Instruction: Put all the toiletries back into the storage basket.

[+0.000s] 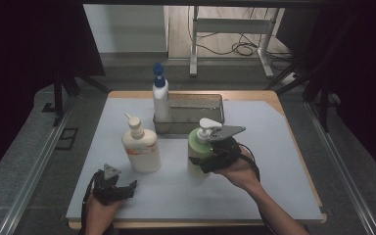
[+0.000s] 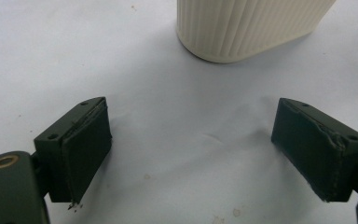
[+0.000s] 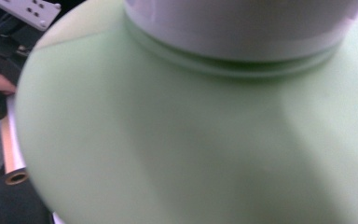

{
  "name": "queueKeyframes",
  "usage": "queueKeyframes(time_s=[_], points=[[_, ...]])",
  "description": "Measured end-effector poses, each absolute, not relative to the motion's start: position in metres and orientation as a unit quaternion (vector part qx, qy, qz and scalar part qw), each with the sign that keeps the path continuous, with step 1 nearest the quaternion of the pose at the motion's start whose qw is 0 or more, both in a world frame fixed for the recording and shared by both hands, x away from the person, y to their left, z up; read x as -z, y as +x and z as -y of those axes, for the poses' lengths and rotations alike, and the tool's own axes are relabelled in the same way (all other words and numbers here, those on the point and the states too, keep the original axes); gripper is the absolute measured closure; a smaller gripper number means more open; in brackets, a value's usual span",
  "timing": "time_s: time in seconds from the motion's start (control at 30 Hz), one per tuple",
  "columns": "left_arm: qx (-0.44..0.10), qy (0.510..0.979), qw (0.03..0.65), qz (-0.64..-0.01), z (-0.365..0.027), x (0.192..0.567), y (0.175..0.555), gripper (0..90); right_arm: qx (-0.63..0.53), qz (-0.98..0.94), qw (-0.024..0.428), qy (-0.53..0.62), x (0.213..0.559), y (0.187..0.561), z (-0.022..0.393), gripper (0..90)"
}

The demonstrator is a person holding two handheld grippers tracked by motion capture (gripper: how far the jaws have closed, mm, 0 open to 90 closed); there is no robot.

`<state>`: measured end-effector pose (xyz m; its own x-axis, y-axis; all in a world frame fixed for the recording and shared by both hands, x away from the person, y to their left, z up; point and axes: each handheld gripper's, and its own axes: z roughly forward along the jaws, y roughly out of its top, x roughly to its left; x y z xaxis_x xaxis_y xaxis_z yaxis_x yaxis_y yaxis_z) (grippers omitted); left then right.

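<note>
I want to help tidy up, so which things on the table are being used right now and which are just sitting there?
In use:
- green pump bottle, held by the right gripper
- metal tray, probably where it goes

Just sitting:
- cream pump bottle, standing by itself on the table
- white bottle with the blue top, already standing in the tray
- left gripper, open and holding nothing

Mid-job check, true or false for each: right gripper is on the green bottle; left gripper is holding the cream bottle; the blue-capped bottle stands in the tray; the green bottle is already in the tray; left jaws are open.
1. The right gripper grips the green bottle. True.
2. The left gripper holds the cream bottle. False: it is apart from it, holding nothing.
3. The blue-capped bottle stands in the tray. True.
4. The green bottle is in the tray. False: it is in front of it.
5. Left jaws are open. True.
</note>
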<state>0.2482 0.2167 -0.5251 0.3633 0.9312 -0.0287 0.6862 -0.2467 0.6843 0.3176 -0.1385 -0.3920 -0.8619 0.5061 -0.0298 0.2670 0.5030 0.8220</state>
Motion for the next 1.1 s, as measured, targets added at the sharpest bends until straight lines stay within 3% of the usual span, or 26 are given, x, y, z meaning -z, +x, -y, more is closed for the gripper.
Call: queueKeyframes(time_s=[1.1], points=[[-0.197, 0.764, 0.312, -0.529, -0.217, 0.525, 0.248, 11.6, -0.451, -0.836, 0.177, 0.259, 0.353, 0.368, 0.116, 12.2]])
